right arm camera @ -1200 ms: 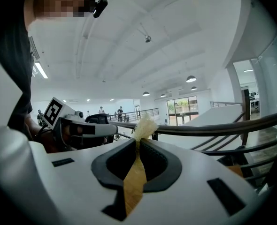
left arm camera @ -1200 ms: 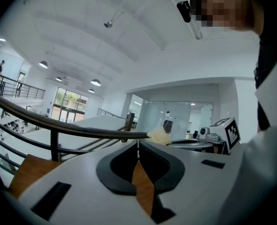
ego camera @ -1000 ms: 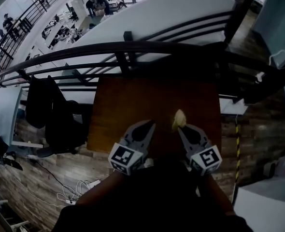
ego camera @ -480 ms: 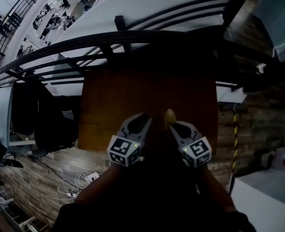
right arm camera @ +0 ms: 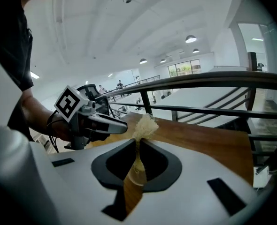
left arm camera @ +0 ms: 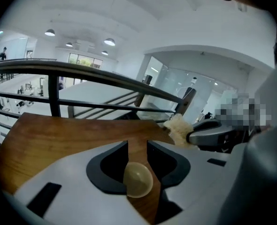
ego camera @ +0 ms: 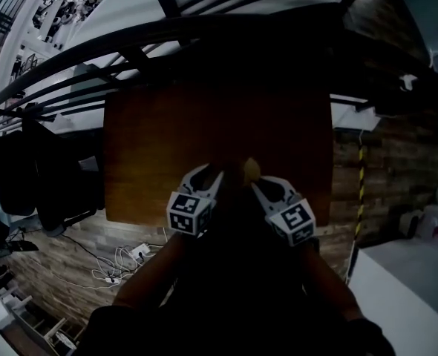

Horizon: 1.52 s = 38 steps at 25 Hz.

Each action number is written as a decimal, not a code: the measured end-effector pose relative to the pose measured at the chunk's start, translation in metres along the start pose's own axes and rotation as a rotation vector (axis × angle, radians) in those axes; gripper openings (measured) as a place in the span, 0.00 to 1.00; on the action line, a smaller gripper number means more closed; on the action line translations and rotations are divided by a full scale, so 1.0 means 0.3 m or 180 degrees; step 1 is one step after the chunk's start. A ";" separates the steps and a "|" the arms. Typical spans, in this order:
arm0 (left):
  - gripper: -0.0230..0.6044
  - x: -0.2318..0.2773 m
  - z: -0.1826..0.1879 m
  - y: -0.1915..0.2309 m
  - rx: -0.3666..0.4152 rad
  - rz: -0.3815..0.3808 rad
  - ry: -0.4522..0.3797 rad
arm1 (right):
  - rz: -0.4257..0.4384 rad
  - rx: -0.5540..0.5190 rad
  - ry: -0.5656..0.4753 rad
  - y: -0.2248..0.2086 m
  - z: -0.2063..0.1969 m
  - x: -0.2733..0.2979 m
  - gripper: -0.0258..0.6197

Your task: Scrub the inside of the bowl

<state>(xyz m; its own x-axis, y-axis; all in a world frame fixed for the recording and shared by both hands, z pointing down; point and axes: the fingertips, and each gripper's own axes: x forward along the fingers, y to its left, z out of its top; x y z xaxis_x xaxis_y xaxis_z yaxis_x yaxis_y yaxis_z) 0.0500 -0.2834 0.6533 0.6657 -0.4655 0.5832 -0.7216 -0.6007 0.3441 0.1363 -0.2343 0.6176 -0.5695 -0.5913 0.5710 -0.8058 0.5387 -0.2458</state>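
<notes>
My left gripper (left arm camera: 137, 144) is open; its jaws have just been opening and nothing is pressed between the pads. A small tan round thing (left arm camera: 138, 179) shows low in the gap, and I cannot tell whether it is the bowl. My right gripper (right arm camera: 138, 142) is shut on a pale yellow fibrous scrubber (right arm camera: 145, 124), whose tuft sticks out past the tips. In the head view the left gripper (ego camera: 208, 173) and right gripper (ego camera: 255, 184) sit close together over the near edge of the brown table (ego camera: 167, 139), the scrubber (ego camera: 250, 170) between them. That view is too dark for me to pick out a bowl.
A dark metal railing (ego camera: 130, 50) runs along the table's far side, with a drop to a lower floor beyond. Black clothing on a chair (ego camera: 26, 176) hangs left of the table. White cables (ego camera: 130, 262) lie on the plank floor, and a yellow-black pole (ego camera: 361, 191) stands at the right.
Both grippers have sunk toward the table and drawn closer together near its front edge. The scrubber stays in the right jaws.
</notes>
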 end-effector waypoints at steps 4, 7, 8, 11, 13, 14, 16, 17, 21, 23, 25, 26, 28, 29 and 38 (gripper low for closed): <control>0.23 0.105 -0.126 0.043 -0.0150 0.0050 0.0352 | 0.0037 0.0104 0.0121 -0.063 -0.066 0.037 0.10; 0.24 0.167 -0.199 0.069 -0.0220 0.0109 0.0538 | 0.0058 0.0178 0.0161 -0.111 -0.103 0.060 0.10; 0.24 0.186 -0.222 0.079 -0.0218 0.0124 0.0612 | 0.0066 0.0195 0.0191 -0.122 -0.107 0.067 0.10; 0.24 0.239 -0.301 0.113 -0.0221 0.0166 0.0866 | 0.0102 0.0172 0.0224 -0.147 -0.127 0.089 0.10; 0.24 0.269 -0.352 0.134 -0.0253 0.0195 0.1012 | 0.0130 0.0211 0.0257 -0.154 -0.140 0.100 0.10; 0.24 0.284 -0.375 0.145 -0.0263 0.0209 0.1076 | 0.0141 0.0228 0.0267 -0.157 -0.146 0.107 0.10; 0.24 0.311 -0.413 0.168 -0.0269 0.0245 0.1188 | 0.0150 0.0260 0.0265 -0.170 -0.160 0.120 0.10; 0.24 0.323 -0.428 0.179 -0.0274 0.0263 0.1237 | 0.0154 0.0292 0.0272 -0.176 -0.167 0.124 0.10; 0.24 0.365 -0.486 0.199 -0.0295 0.0285 0.1414 | 0.0206 0.0328 0.0296 -0.189 -0.173 0.129 0.10; 0.24 0.380 -0.508 0.193 -0.0311 0.0265 0.1465 | 0.0200 0.0308 0.0280 -0.197 -0.178 0.129 0.10; 0.21 0.387 -0.512 0.192 -0.0316 0.0272 0.1462 | 0.0220 0.0324 0.0312 -0.193 -0.180 0.131 0.10; 0.18 0.386 -0.509 0.196 -0.0308 0.0295 0.1447 | 0.0237 0.0330 0.0333 -0.188 -0.180 0.133 0.10; 0.10 0.383 -0.504 0.204 -0.0292 0.0343 0.1418 | 0.0248 0.0320 0.0354 -0.179 -0.180 0.135 0.10; 0.08 0.382 -0.504 0.205 -0.0298 0.0349 0.1412 | 0.0248 0.0313 0.0359 -0.175 -0.179 0.135 0.10; 0.05 0.335 -0.459 0.161 -0.0321 0.0298 0.1316 | 0.0211 0.0119 0.0405 -0.114 -0.186 0.136 0.10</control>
<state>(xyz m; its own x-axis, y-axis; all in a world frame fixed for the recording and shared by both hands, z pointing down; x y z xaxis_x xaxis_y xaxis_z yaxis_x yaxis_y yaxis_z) 0.0559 -0.2697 0.8298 0.4790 -0.2031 0.8540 -0.8039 -0.4921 0.3339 0.1496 -0.2434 0.6930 -0.5983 -0.4730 0.6468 -0.7741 0.5498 -0.3138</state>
